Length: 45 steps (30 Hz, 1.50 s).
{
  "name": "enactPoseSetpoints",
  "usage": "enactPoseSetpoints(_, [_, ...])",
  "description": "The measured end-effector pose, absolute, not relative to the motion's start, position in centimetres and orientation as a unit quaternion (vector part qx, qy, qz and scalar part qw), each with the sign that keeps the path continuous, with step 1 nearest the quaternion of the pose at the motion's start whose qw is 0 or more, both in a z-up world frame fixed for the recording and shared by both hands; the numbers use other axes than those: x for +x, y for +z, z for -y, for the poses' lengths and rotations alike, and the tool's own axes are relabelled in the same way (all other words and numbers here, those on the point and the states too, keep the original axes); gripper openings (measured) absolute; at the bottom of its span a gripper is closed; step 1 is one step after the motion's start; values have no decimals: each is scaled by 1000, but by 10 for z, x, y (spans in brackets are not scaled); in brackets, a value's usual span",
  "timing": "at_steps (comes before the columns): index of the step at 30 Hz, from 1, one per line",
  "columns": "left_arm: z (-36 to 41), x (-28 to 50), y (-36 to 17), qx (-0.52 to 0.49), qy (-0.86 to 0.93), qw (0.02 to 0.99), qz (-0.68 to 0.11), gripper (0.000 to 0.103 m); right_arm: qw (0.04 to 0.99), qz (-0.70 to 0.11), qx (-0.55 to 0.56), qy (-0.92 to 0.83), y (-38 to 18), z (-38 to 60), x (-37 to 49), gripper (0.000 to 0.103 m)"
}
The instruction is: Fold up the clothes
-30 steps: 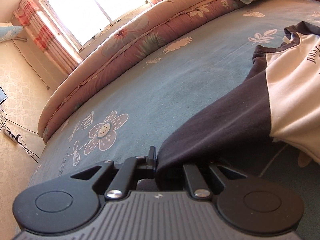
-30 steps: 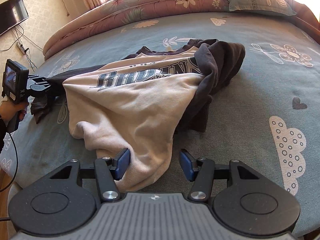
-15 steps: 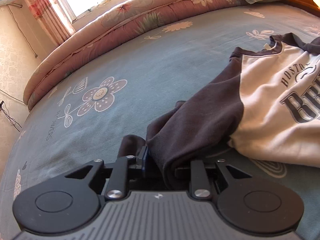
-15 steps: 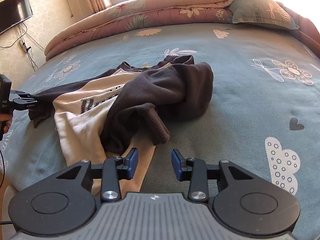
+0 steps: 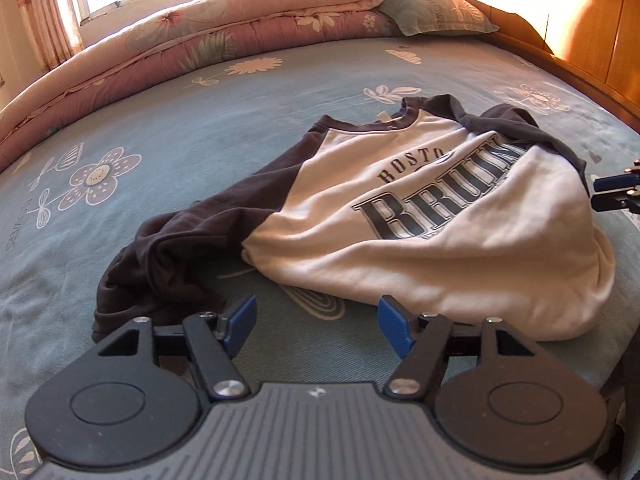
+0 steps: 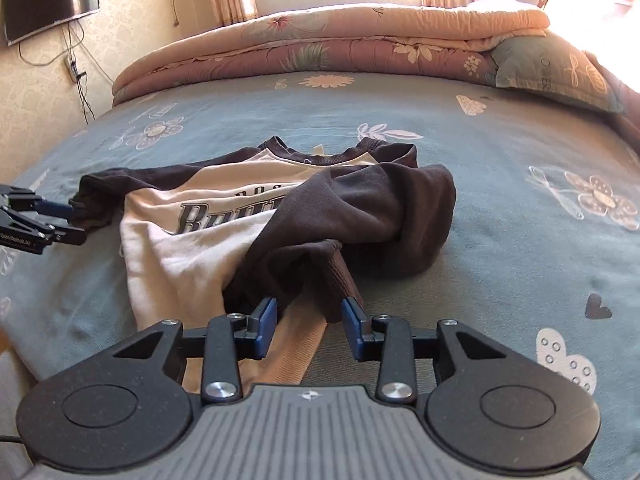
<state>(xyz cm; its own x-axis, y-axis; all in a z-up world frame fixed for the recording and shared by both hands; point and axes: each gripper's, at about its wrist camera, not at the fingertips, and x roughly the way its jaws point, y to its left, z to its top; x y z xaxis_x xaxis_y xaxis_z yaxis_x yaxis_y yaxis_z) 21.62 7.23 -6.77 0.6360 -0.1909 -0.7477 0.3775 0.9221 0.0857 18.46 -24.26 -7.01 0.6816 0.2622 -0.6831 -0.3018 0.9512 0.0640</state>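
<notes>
A cream sweatshirt (image 5: pixel 432 240) with dark brown sleeves and "Boston Bruins" lettering lies crumpled on the blue bed; it also shows in the right wrist view (image 6: pixel 208 248). Its left sleeve (image 5: pixel 160 256) lies bunched just beyond my left gripper (image 5: pixel 316 322), which is open and empty. The right sleeve (image 6: pixel 360 220) is folded over the body, its cuff (image 6: pixel 340 284) between the fingers of my right gripper (image 6: pixel 309 326), which is open. The left gripper also shows at the left edge of the right wrist view (image 6: pixel 60 222).
The blue flowered bedsheet (image 5: pixel 200 128) covers the bed. A rolled pink quilt (image 5: pixel 240 36) and a pillow (image 5: pixel 436 12) lie at the far side. A wooden headboard (image 5: pixel 580 20) stands at right. A wall TV (image 6: pixel 48 0) and cables hang at left.
My left gripper has opened and let go of the dark left sleeve, which now lies on the bed. The right gripper has opened wider and moved in around the right cuff.
</notes>
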Motion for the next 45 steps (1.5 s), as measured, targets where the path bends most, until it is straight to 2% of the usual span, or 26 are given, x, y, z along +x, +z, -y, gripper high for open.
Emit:
enactPoseSetpoints(9, [-23,214,-77,118,-217,887,-391,69,915,-354,-72,178,-80,248,207,38])
enactPoseSetpoints(12, [-15,216,-80,115,-221,884,-396,69,909,-358,-96,189,-87,238,219,15])
enactPoseSetpoints(14, [-13,216,-81,112,-223,883,-398,69,907,-361,-100,193,-87,236,222,11])
enactPoseSetpoints(33, [10,211,-77,121,-245,875,-398,69,928,-368,-62,-25,-56,401,194,10])
enactPoseSetpoints(39, [12,211,-73,124,-244,876,-397,69,914,-387,-27,-119,-59,455,179,10])
enactPoseSetpoints(45, [14,211,-72,124,-243,876,-397,69,898,-416,-7,-142,-74,480,159,10])
